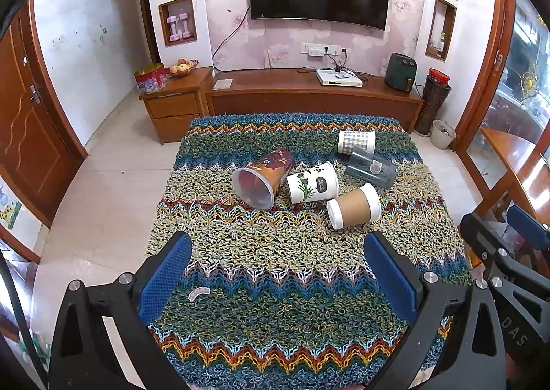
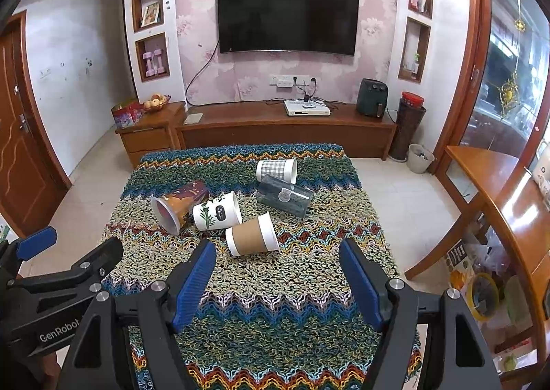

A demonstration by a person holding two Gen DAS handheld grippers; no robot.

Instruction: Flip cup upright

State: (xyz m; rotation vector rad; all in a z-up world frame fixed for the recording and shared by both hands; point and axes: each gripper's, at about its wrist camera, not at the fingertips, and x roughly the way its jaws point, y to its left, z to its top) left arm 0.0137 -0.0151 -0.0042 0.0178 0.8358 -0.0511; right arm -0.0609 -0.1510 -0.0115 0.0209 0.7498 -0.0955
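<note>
From the left wrist camera, the left claw stands with its ribbed blue pads wide apart over a desk draped in a shaggy, looped zigzag-knit cloth. Five cups lie on their sides, clustered past the middle of the cloth: a tall glossy brown-and-orange plastic cup with its open mouth toward the camera, a white paper cup printed with bamboo touching it, a kraft-sleeved white paper cup nearest the claw, a dark smoky translucent tumbler, and a grey gingham-checked white cup farthest back.

From the right wrist camera, the right claw likewise gapes open, empty, with the kraft-sleeved cup just beyond its pads. The tumbler's label is too small to read, perhaps a sticker. Behind stand a wooden TV cabinet, a black wall-mounted television on pink floral wallpaper, and pale floor tiles.
</note>
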